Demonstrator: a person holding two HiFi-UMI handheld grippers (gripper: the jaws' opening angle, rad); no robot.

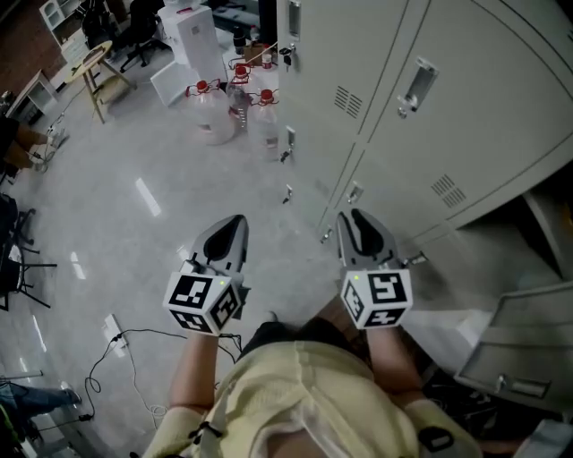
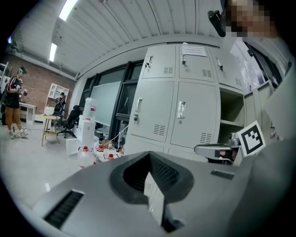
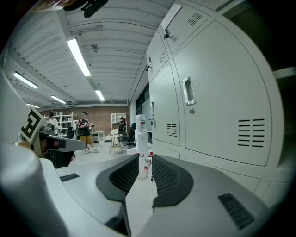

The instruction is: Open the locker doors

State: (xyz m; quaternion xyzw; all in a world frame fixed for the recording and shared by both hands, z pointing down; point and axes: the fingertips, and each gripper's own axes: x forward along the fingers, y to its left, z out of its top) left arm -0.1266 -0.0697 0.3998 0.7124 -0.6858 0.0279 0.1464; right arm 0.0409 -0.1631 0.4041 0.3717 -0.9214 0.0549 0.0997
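Floor [image 1: 107,206]: grey, glossy, streaked with reflected light. Three clear water jugs [image 1: 208,112] with red caps stand grouped toward its far edge, just beside a white box-like unit [image 1: 192,40]. A small wooden desk [image 1: 89,63] sits near the far left corner, with a black office chair [image 1: 139,31] near it. White power strip [image 1: 113,328] and black cable [image 1: 161,332] lie at the near left. Brick wall [image 1: 22,40] behind. In the left gripper view, a person [image 2: 14,104] stands at far left under ceiling strip lights [image 2: 69,7].

We wear a pale yellow shirt [image 1: 309,389]. Our left gripper [image 1: 235,222] and right gripper [image 1: 356,216] are grey, with black-and-white squares.
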